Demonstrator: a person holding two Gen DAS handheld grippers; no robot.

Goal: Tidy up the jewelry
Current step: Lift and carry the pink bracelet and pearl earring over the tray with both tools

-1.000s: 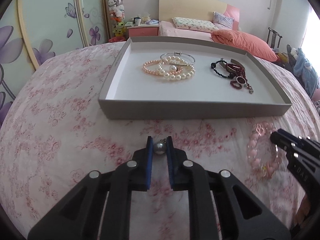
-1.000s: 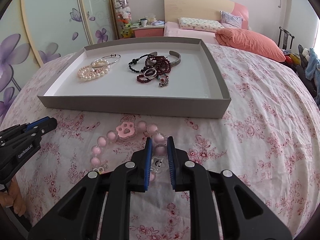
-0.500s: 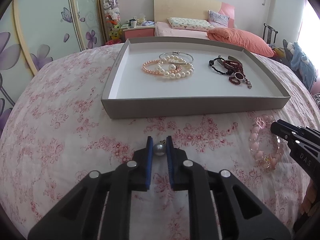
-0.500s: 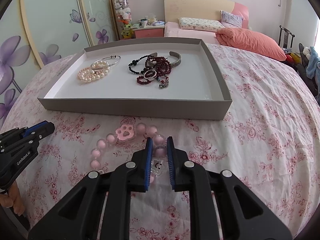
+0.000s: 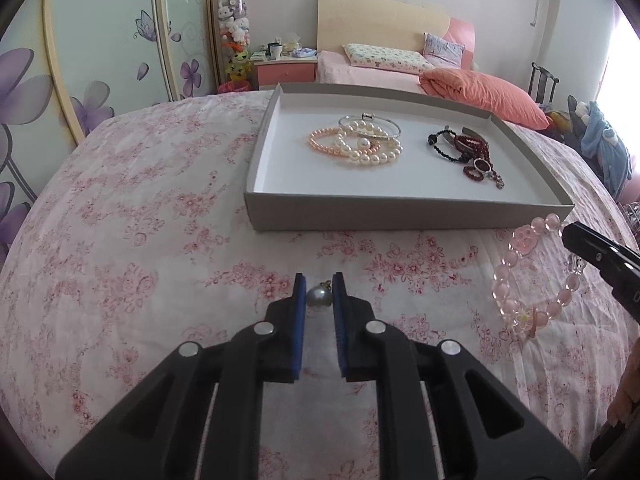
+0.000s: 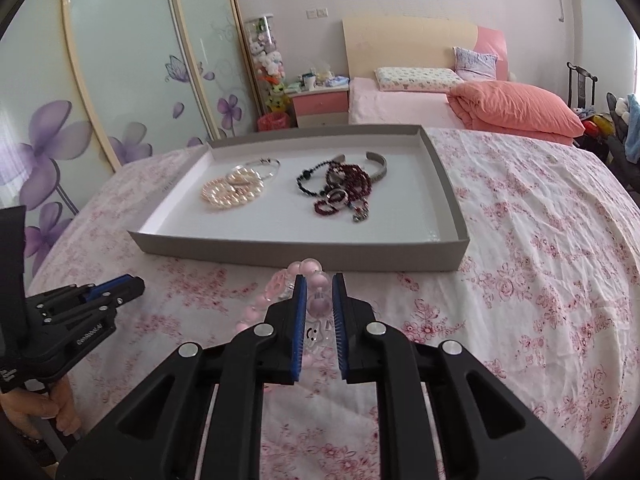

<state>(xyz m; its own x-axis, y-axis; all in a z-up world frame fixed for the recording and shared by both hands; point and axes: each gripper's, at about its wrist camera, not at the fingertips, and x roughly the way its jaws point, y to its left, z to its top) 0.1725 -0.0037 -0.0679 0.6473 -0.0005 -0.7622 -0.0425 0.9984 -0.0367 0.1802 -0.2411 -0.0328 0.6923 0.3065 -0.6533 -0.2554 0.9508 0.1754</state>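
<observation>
Jewelry is mid-transfer toward a shallow grey tray (image 5: 404, 212) on a floral bedspread (image 5: 120, 240). The left gripper (image 5: 319, 294) has its blue-padded jaws closed on a grey pearl pendant (image 5: 318, 297), held above the cloth, short of the tray's near wall. The right gripper (image 6: 319, 296) is clamped on a pink bead bracelet (image 6: 280, 300) with a paw charm, which hangs just before the tray. Pearl bracelets (image 5: 360, 148) and dark red beads (image 5: 476, 156) already lie inside. Next, each piece likely needs carrying over the wall and releasing on bare tray floor.
</observation>
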